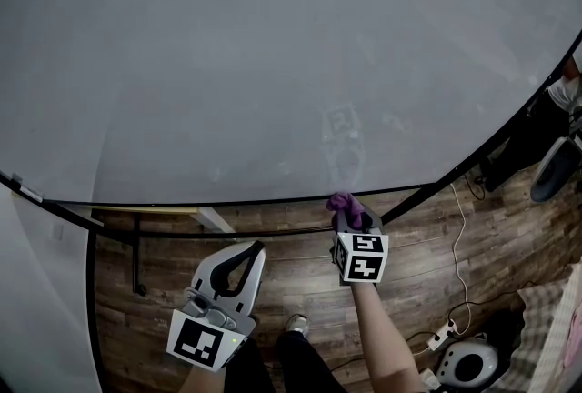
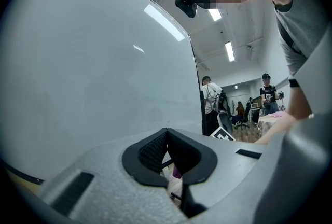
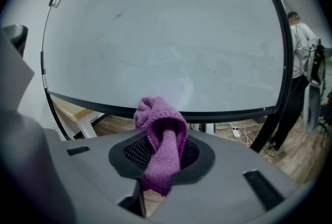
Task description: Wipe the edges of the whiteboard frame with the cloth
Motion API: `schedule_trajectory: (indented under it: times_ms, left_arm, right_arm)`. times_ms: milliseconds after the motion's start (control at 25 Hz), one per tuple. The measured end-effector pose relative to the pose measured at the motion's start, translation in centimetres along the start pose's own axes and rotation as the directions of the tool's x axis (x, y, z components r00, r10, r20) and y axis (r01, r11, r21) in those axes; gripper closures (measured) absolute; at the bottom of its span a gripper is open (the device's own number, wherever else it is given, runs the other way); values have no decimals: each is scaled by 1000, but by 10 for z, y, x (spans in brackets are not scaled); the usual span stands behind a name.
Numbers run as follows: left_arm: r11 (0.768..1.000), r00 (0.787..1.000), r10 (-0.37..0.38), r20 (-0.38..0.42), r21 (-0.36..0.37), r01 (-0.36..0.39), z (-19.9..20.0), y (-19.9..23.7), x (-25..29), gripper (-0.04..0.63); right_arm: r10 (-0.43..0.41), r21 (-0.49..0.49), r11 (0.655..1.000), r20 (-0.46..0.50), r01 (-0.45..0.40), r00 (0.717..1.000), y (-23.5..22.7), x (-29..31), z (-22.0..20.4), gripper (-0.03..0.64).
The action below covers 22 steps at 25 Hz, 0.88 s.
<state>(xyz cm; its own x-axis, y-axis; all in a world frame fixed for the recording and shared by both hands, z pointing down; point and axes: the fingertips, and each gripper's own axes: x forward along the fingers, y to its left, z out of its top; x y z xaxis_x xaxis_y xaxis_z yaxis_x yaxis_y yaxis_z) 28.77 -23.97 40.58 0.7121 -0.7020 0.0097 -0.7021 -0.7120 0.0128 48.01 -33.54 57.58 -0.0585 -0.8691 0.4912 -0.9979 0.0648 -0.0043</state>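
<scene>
Wood floor [image 1: 291, 277], power strip [image 1: 443, 331], white cable [image 1: 462, 220]

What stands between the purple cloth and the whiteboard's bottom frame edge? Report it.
Nothing visible does: the purple knitted cloth, clamped in the right hand-held gripper, is right up at the whiteboard's black bottom frame edge.

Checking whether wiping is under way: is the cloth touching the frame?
Cannot tell. In both the head view and right gripper view the cloth overlaps the frame, but neither shows contact or a gap.
</scene>
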Motion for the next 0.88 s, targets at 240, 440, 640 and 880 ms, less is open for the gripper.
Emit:
schedule_trajectory:
  times_ms: [240,440,640,880]
  left_arm:
    - [1000,1000,-12,1,7,12,3,-20,20,578]
    - [1000,1000,-28,1,9,28,3,-32,36,578]
    - [999,999,-43,-4,8,43,2,-35,50,578]
    - [998,999,-54,-1,17,54,3,-42,64,578]
  right_arm:
    - [-22,14,1000,4,22,1000,-36,-6,-1,539]
    - [-51,28,998,4,51,999,-65,-10,-2,538]
    - [-79,43,996,2,79,997,-86,-8,-3,540]
    - [-122,68,990,3,122,992,-119,-11,-7,539]
